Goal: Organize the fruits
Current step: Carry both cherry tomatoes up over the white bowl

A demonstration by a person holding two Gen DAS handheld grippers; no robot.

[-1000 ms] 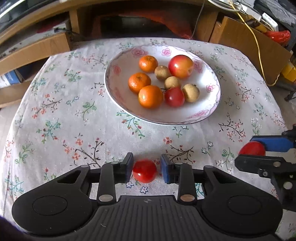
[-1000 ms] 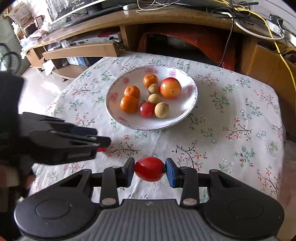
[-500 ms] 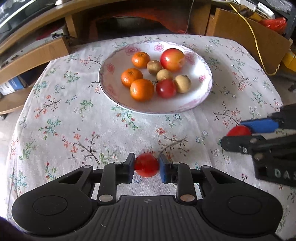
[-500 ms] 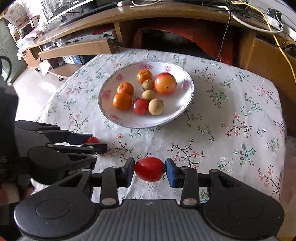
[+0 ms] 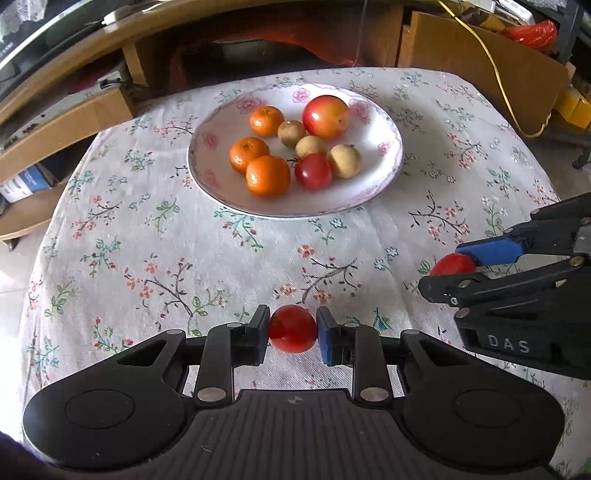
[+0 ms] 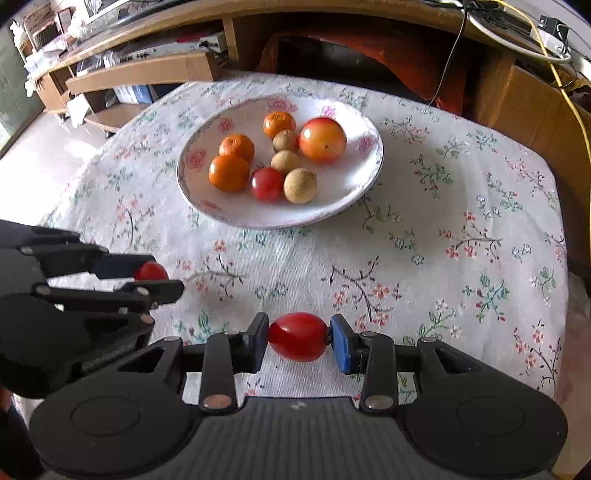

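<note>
Since a moment ago, the left gripper (image 5: 292, 334) has pinched shut on its small red tomato (image 5: 292, 333), which sat loose between wider fingers before. Now both pads touch it. Its tomato hangs low over the near part of the flowery tablecloth (image 5: 184, 258).

On the other side, the right gripper (image 6: 298, 336) squeezes a longer red tomato (image 6: 297, 336) between its 2 pads, with the fingers close together. It is also over the near part of the cloth. Each gripper shows up at the side of the other one's view.

Farther back on the cloth sits a white plate (image 5: 384, 177) with pink flowers on its rim. Inside it lie 3 oranges (image 5: 267, 175), 3 little brown fruits (image 5: 345, 160), 1 apple (image 5: 325, 116) and 1 more tomato (image 5: 313, 171).

Behind the table is a wooden desk (image 6: 332, 14) with a dark space under it. Low wooden shelves (image 6: 147, 74) stand on the left. A yellow cable (image 5: 491, 70) hangs down on the right, in front of a brown board (image 5: 461, 62).
</note>
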